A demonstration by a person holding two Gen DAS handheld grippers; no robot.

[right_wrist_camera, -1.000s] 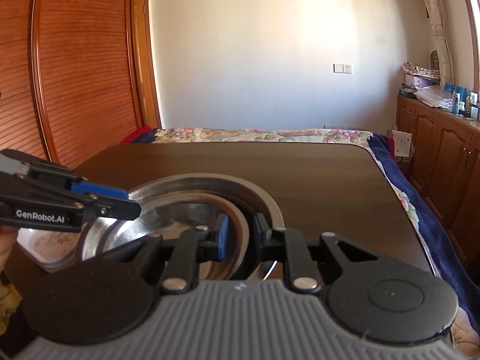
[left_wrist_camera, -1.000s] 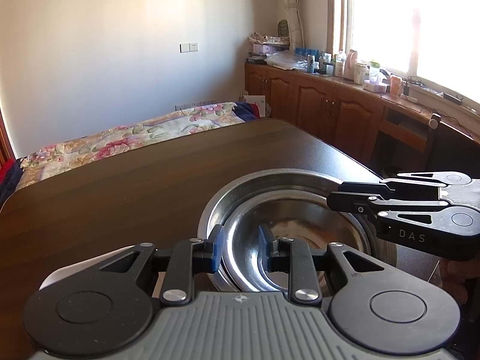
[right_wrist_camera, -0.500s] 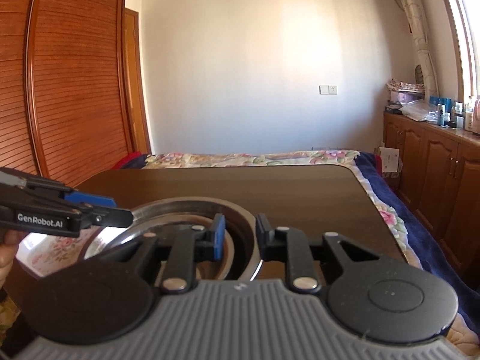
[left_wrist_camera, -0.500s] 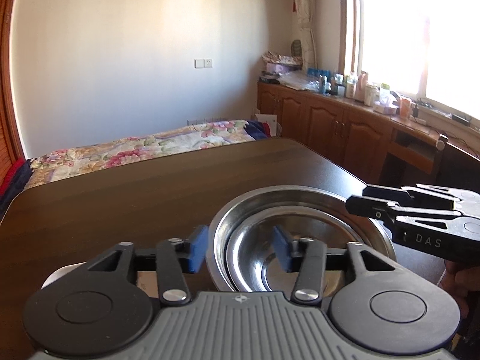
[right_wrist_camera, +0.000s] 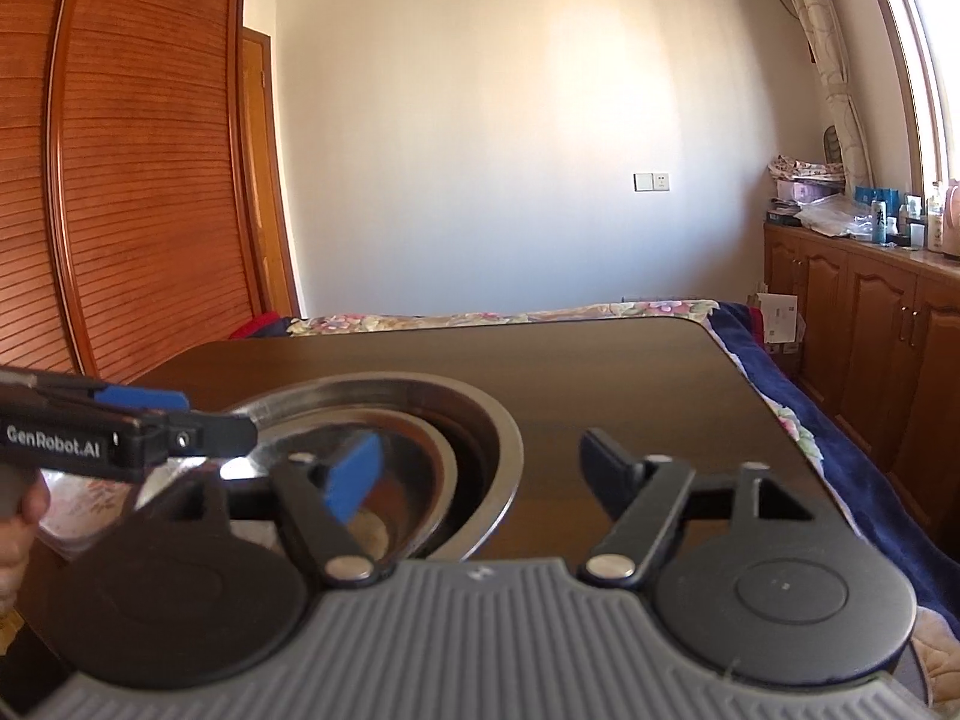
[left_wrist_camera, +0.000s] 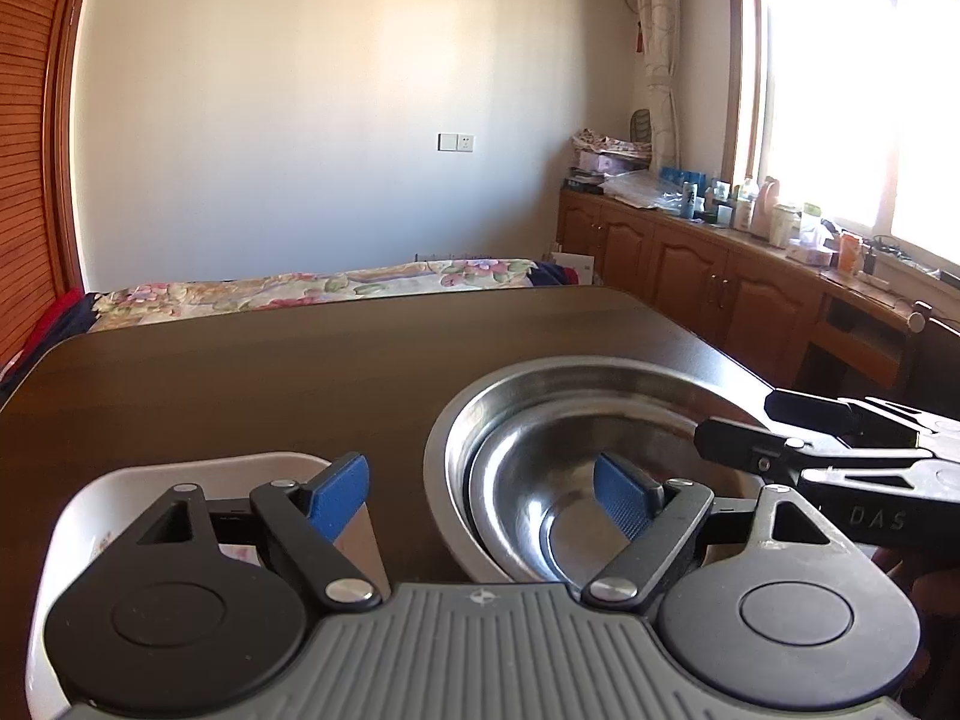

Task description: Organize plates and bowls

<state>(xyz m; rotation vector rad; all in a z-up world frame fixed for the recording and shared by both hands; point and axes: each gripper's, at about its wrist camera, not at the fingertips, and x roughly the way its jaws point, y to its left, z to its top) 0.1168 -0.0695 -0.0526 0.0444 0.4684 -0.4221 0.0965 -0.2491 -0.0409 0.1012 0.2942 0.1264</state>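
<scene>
Nested round steel bowls (left_wrist_camera: 576, 450) gleam on the dark woodgrain counter (left_wrist_camera: 270, 378); left tool (left_wrist_camera: 480, 498) and right tool (right_wrist_camera: 480, 468) are opening, straddling rims, gripping nothing.

On the table (left_wrist_camera: 252, 372) in front of me, near its near edge, sits my large bowl (left_wrist_camera: 576, 372) with a smaller bowl (left_wrist_camera: 540, 480) nested inside it. Just left of the bowls, also at the near edge, lies my plate (left_wrist_camera: 180, 471). My left gripper (left_wrist_camera: 480, 495) straddles the left rim of the bowls, jaws opening, one pad outside over the plate, the other inside the smaller bowl, neither touching. My right gripper (right_wrist_camera: 486, 468) straddles the right rim, jaws opening likewise. Beyond the table's far edge lies a bed (left_wrist_camera: 312, 285). Cabinets (left_wrist_camera: 690, 264) run along the right.
</scene>
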